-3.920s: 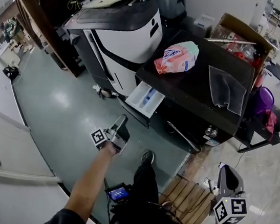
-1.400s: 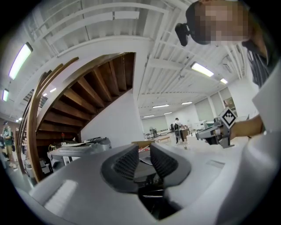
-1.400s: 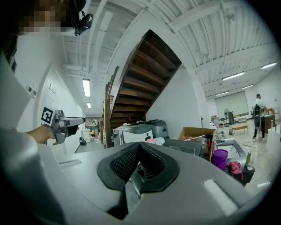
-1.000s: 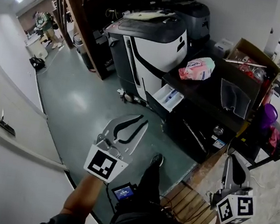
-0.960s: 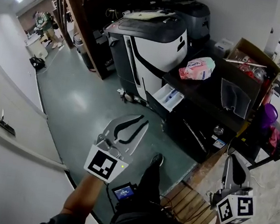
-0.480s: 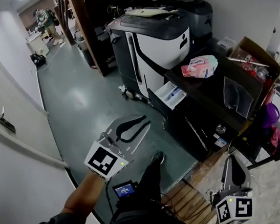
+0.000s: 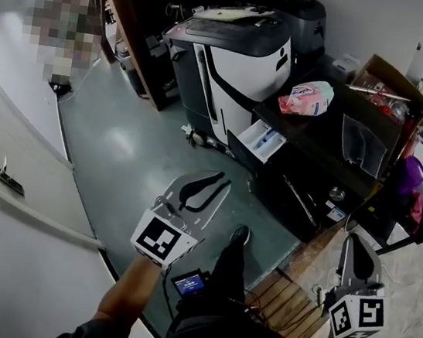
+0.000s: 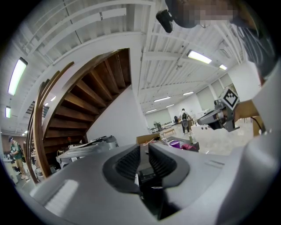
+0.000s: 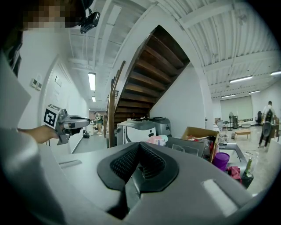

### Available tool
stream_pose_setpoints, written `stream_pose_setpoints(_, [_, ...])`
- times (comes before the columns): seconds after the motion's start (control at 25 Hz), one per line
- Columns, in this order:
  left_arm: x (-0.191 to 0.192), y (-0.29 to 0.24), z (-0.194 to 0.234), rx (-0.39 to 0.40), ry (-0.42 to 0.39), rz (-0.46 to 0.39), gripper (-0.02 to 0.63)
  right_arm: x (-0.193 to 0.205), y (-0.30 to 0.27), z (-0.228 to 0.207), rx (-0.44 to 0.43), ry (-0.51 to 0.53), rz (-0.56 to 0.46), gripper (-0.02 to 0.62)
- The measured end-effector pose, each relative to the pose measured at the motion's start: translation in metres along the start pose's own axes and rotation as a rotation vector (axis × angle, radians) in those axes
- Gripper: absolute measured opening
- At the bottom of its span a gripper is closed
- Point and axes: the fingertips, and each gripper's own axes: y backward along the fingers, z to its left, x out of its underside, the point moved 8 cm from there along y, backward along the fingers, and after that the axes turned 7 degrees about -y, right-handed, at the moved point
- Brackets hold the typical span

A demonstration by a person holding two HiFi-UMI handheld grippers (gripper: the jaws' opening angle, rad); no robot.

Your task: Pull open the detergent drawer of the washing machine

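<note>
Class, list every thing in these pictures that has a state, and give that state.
detergent drawer: pulled out, open
left gripper: jaws slightly apart, empty
right gripper: jaws shut, empty
cardboard box: top open

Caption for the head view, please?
Detergent drawer open on the washing machine; left gripper and right gripper both clear of it.

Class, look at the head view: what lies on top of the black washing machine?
A pink packet and a grey cloth lie on top of the washing machine. Anything beneath them is covered.
</note>
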Motion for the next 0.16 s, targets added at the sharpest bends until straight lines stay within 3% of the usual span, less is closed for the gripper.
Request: stream_pose_setpoints(0.16, [0.0015, -0.0018, 0.0009, 0.003, 0.0, 0.008, 0.119, 0.0014, -0.0013, -0.0006, 0.004, 0.003, 0.004, -0.002])
